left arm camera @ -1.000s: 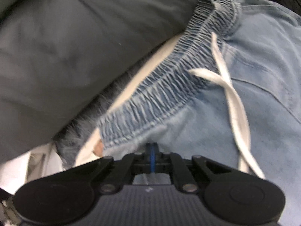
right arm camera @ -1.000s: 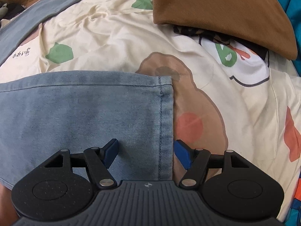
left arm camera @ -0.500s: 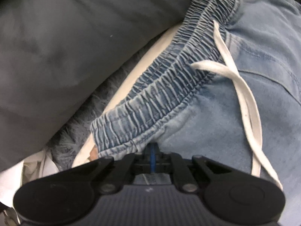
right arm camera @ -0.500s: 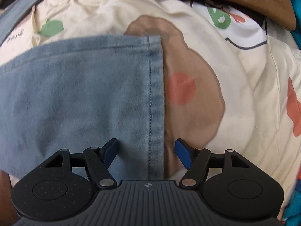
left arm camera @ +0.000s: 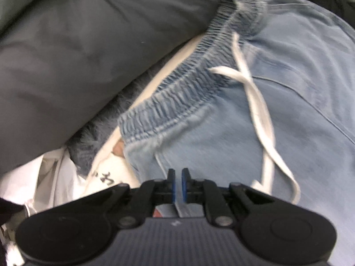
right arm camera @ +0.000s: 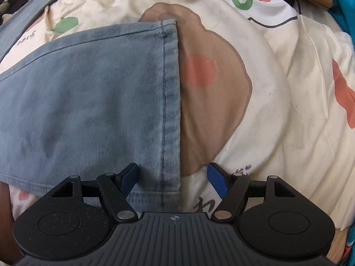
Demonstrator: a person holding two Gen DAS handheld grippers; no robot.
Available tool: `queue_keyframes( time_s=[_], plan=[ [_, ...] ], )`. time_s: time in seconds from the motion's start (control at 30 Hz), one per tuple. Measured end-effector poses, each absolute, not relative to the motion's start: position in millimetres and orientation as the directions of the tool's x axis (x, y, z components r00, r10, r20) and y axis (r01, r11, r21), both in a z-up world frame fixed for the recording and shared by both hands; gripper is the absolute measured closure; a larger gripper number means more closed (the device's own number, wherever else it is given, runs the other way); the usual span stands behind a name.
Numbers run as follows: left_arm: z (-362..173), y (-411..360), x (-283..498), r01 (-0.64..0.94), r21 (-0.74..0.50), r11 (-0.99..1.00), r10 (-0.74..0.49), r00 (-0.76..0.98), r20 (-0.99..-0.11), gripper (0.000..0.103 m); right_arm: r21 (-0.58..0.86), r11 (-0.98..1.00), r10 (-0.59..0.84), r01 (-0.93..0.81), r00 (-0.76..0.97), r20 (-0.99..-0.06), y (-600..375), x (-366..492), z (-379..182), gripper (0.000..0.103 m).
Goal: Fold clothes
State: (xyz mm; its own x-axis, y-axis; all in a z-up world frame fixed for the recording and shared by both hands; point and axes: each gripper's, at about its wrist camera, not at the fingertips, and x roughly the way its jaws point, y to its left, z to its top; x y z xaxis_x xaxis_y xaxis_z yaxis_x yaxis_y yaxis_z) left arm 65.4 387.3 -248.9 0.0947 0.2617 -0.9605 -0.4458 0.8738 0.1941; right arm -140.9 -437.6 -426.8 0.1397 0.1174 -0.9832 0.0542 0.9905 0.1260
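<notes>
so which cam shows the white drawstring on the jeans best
The left wrist view: the white drawstring lies crossed below the elastic waistband of the jeans, in full sight though slightly blurred. The right wrist view shows none of it, only the hemmed leg end on the printed bedsheet.

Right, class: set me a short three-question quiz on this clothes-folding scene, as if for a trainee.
1. True or false: the right gripper is clamped shut on the hem of the light blue denim trousers.
2. In the left wrist view, what trails down the trousers from the gathered elastic waistband? A) a white drawstring B) a brown leather belt C) a metal chain
3. In a few words: what does the trouser leg lie on in the right wrist view?

Key: 1 false: its jaws stand open, either side of the hem. 2 A. 3 the cream cartoon-print bedsheet.
</notes>
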Motion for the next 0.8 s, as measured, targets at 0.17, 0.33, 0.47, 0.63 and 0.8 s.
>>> queue_keyframes(
  time_s=[0.17,0.33,0.47,0.63,0.8],
  plan=[
    [-245.4,365.3,57.9,-0.413,0.171,0.895,0.237,0.113,-0.965,0.095,0.088,0.993,0.077,0.075,0.137,-0.988,-434.8,-150.9,-427.7,0.030],
    [-242.4,355.5,49.8,-0.427,0.158,0.890,0.217,0.094,-0.972,0.095,0.117,0.976,0.110,0.184,0.050,-0.993,-456.8,-128.1,-419.0,0.049],
    [-238.1,349.7,50.7,-0.429,0.133,0.893,0.200,0.115,-0.973,0.087,0.171,0.974,0.156,0.146,0.112,-0.981,-469.7,-99.5,-386.2,0.048],
    [-232.2,345.5,48.6,-0.428,0.104,0.898,0.181,0.145,-0.973,0.081,0.140,0.990,0.134,0.030,0.144,-0.980,-477.5,-50.3,-351.9,0.045],
    [-225.9,347.6,39.1,-0.444,0.082,0.892,0.171,0.164,-0.972,0.069,0.145,0.989,0.144,-0.013,0.214,-0.966,-477.6,-12.7,-326.1,0.045]
  ],
)
